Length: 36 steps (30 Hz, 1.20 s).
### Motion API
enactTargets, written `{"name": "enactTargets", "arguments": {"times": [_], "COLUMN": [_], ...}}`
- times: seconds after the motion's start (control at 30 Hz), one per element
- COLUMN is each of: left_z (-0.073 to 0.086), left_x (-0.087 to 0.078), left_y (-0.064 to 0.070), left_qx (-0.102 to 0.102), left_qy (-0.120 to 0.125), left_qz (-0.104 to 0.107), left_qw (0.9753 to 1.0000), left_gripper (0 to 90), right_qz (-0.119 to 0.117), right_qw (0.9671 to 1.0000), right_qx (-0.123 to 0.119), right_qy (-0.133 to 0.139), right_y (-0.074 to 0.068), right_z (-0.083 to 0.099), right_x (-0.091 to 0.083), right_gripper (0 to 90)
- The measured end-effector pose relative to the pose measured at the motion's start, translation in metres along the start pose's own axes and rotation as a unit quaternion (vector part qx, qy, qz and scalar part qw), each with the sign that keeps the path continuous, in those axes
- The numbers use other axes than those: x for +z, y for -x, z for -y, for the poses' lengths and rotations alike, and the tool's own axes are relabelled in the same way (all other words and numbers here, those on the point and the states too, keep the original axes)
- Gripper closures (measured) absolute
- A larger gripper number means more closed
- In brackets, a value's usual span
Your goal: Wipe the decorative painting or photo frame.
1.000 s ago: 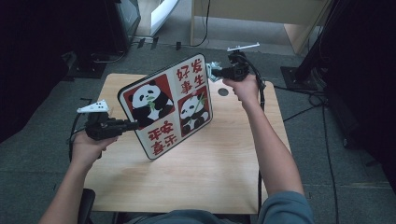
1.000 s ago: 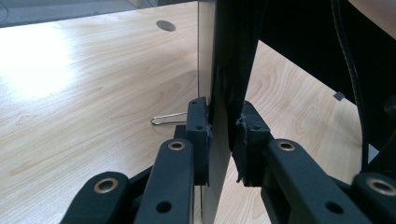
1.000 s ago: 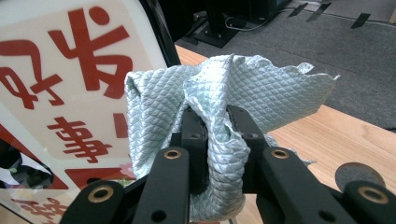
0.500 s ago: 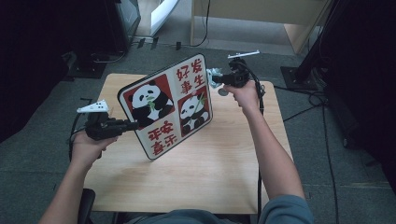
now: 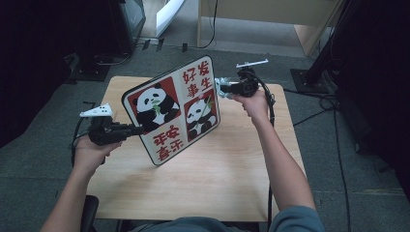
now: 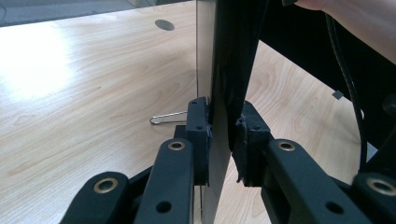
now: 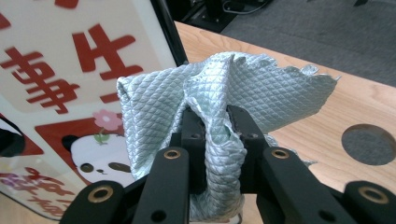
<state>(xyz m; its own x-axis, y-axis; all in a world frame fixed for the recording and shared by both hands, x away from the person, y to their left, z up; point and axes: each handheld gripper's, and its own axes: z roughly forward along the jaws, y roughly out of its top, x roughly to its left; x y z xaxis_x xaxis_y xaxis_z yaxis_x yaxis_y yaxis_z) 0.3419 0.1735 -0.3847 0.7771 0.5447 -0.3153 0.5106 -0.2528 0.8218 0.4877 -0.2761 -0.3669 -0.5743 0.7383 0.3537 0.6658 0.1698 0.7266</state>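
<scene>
Panda sign (image 5: 173, 110), a board with red characters and two pandas, stands tilted above the wooden table (image 5: 217, 179), its lower corner near the tabletop. The left gripper (image 5: 138, 129) pinches the sign's left edge between closed jaws. The right gripper (image 5: 223, 89) clamps a pale green cloth (image 7: 219, 100), held against the sign's upper right edge.

We see panda board (image 5: 173, 111) tilted upright over table, edge clamped; pale green quilted cloth (image 7: 219, 100) bunched, pinched, touching board's right edge.
</scene>
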Motion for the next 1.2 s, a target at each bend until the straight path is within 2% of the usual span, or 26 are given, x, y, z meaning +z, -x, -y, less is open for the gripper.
{"name": "enactTargets", "arguments": {"times": [0.17, 0.53, 1.2], "left_z": [0.000, 0.000, 0.000], "left_x": [0.000, 0.000, 0.000], "left_y": [0.000, 0.000, 0.000], "left_qx": [0.000, 0.001, 0.002], "left_qy": [0.000, 0.000, 0.000], "left_qz": [0.001, 0.003, 0.002], "left_qw": [1.0000, 1.0000, 1.0000], "left_gripper": [78.6, 78.6, 78.6], "right_qz": [0.005, -0.007, -0.010], "right_qw": [1.0000, 0.9999, 0.9995], "right_qx": [-0.004, 0.009, 0.029], "right_qy": [0.001, 0.003, -0.009], "right_y": [-0.001, 0.004, 0.016], "right_z": [0.007, 0.028, 0.055], "right_x": [0.001, 0.005, 0.016], "right_gripper": [78.4, 78.4, 78.2]}}
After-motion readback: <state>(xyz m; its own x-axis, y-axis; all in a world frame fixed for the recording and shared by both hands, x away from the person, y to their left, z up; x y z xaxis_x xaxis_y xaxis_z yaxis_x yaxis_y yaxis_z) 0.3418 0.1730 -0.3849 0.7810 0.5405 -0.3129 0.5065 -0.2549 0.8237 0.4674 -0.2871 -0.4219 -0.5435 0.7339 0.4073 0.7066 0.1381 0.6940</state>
